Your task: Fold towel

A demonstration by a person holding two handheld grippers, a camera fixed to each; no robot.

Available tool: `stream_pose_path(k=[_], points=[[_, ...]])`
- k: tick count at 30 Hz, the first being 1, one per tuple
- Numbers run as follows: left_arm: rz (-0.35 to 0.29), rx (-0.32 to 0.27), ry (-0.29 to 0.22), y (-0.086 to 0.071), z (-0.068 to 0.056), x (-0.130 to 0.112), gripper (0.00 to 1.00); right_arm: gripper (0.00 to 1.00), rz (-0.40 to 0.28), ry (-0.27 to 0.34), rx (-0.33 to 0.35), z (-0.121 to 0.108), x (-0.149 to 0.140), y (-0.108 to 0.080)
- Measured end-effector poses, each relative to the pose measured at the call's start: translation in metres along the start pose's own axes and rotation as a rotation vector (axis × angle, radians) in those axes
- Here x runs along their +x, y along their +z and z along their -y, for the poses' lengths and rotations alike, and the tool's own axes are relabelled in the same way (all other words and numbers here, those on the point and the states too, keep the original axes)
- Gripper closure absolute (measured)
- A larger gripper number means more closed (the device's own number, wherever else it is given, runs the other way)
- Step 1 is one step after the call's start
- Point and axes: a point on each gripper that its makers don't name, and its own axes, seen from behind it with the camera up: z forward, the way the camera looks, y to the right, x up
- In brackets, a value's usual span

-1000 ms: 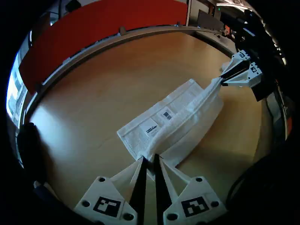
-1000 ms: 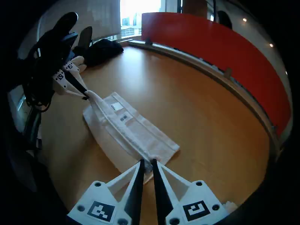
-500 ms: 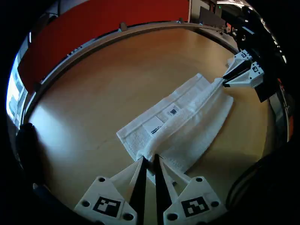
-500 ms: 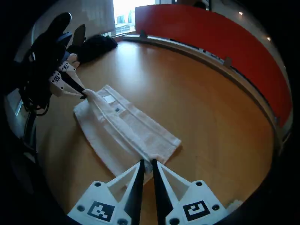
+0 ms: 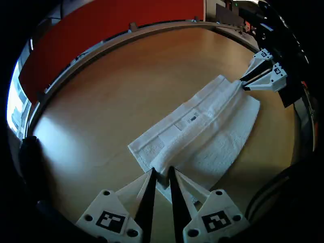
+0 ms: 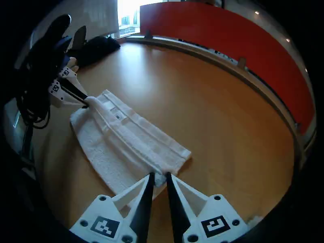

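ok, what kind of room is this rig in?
Probably an office or meeting room: the towel lies on a big wooden table backed by a red divider panel, with a window onto city buildings beyond its far end.

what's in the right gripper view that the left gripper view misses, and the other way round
Right gripper view: a white blind beside a bright window, and ceiling lights.
Left gripper view: dim grey furniture past the table's end, too dark to name.
Both: the towel on the wooden table, the red panel, and the left gripper and right gripper each pinching one end of it.
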Motion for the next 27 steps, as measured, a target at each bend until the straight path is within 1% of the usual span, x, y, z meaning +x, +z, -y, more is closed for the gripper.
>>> stream_pose_path(k=[5, 7, 9, 11, 15, 17, 19, 21, 23, 25, 27], points=[[-0.003, 0.012, 0.006, 0.001, 0.005, 0.001, 0.71, 0.71, 0.0, 0.005, -0.028, -0.009, 0.001, 0.002], [-0.004, 0.022, 0.01, 0.002, 0.008, 0.001, 0.67, 0.69, -0.001, 0.006, -0.039, -0.012, 0.002, 0.003], [-0.004, 0.033, 0.014, 0.003, 0.012, 0.002, 0.57, 0.67, 0.0, 0.007, -0.05, -0.016, 0.002, 0.004], [-0.001, 0.047, 0.019, 0.004, 0.016, 0.002, 0.55, 0.64, 0.001, 0.01, -0.059, -0.018, 0.002, 0.005], [0.004, 0.058, 0.024, 0.005, 0.022, 0.002, 0.54, 0.6, -0.001, 0.013, -0.079, -0.024, 0.004, 0.006], [0.002, 0.067, 0.022, 0.006, 0.026, 0.003, 0.51, 0.55, -0.002, 0.014, -0.089, -0.027, 0.005, 0.007], [0.001, 0.076, 0.021, 0.006, 0.03, 0.005, 0.34, 0.51, -0.004, 0.014, -0.1, -0.03, 0.006, 0.007], [-0.002, 0.085, 0.021, 0.006, 0.034, 0.006, 0.34, 0.46, -0.005, 0.011, -0.111, -0.033, 0.007, 0.006], [-0.003, 0.09, 0.02, 0.005, 0.037, 0.007, 0.31, 0.4, -0.007, 0.011, -0.122, -0.036, 0.009, 0.007], [-0.005, 0.096, 0.018, 0.005, 0.04, 0.007, 0.21, 0.36, -0.01, 0.011, -0.13, -0.039, 0.011, 0.007], [-0.006, 0.103, 0.014, 0.004, 0.044, 0.008, 0.15, 0.32, -0.014, 0.01, -0.138, -0.041, 0.013, 0.008]])
